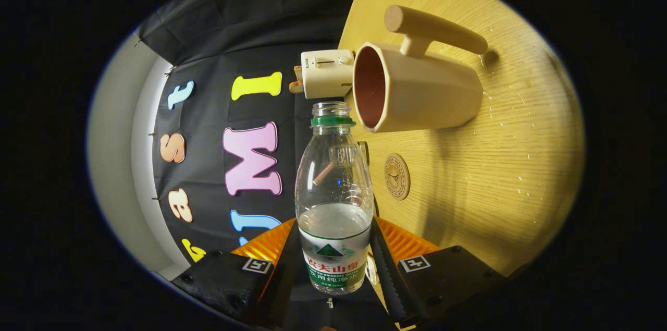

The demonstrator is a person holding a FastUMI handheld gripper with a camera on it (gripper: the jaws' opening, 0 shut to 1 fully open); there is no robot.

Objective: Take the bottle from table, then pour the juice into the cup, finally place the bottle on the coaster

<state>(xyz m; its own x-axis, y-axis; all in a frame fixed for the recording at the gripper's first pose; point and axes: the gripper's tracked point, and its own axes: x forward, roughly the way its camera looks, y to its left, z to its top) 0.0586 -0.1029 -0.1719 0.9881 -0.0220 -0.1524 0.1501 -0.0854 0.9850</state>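
Your gripper (333,263) has both fingers (388,268) clamped on the bottle (333,200), pressing its labelled lower body from either side; the ribbed inner pad faces sit flat against the label. Bottle: 1, clear plastic, smooth rounded shoulder, green neck ring, cap off, mouth open. It's tilted over w/ the view, so the table (495,174) stands as a wall on the right. Clear liquid fills approx the lower half, its surface just above the label.

Cup (417,91): 1, beige, faceted sides, reddish-brown inside, w/ a thick round peg handle sticking out from its side. Its open mouth faces the bottle neck; the bottle mouth is just beside the cup rim, not touching as far as you can tell.

Coaster (397,176): 1, small round wooden disc w/ an engraved emblem, flat on the table, near the bottle's shoulder, between cup and fingers.

Beyond the cup, at the table's far edge: 1 boxy cream power strip (327,73).

Table is pale wood w/ fine grain, some white flecks right of the cup. Open tabletop lies right of coaster and cup; the table edge runs right behind the bottle.
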